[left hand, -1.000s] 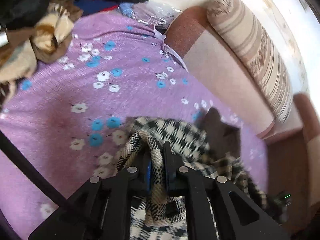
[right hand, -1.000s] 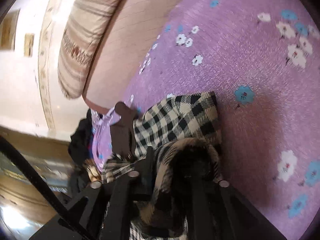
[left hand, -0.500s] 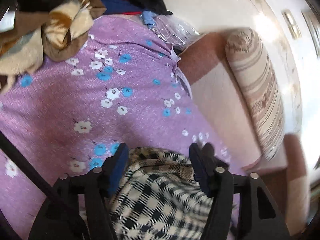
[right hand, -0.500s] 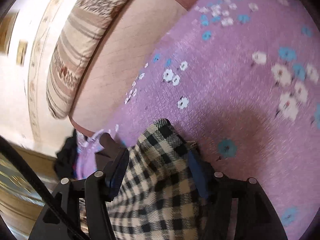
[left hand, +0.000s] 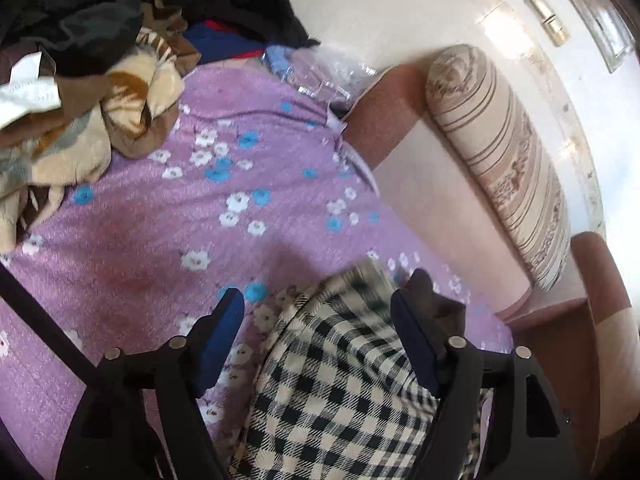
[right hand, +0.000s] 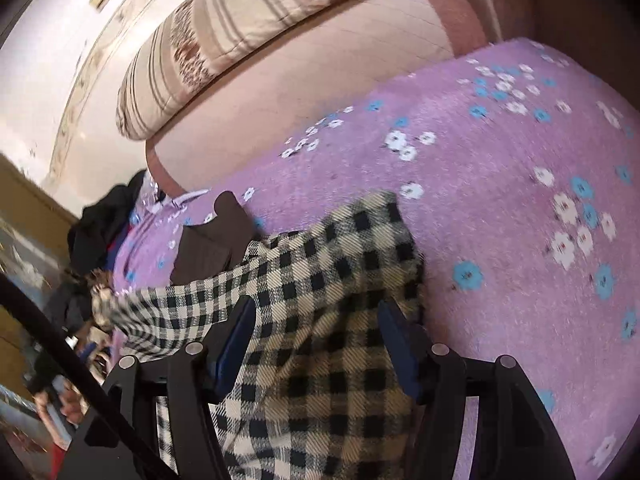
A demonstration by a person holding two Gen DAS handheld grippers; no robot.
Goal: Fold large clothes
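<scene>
The checked garment [left hand: 340, 380] lay bunched near the front edge of the bed [left hand: 140, 220], on its purple flowered cover, with a brown piece beside it. The fold looked partly made; smoothing and further folds seemed left. The left gripper [left hand: 316, 320] and right gripper [right hand: 316, 328] were both opening, cloth between the jaws but not pinched. A heap of clothes [left hand: 80, 120] crowded the far corner, and a striped bolster [left hand: 500, 160] lay along the wall-side edge.

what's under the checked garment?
The checked garment lies on the purple flowered bedspread. A dark brown cloth sticks out from beneath its far edge. How far that cloth runs underneath is covered.
</scene>
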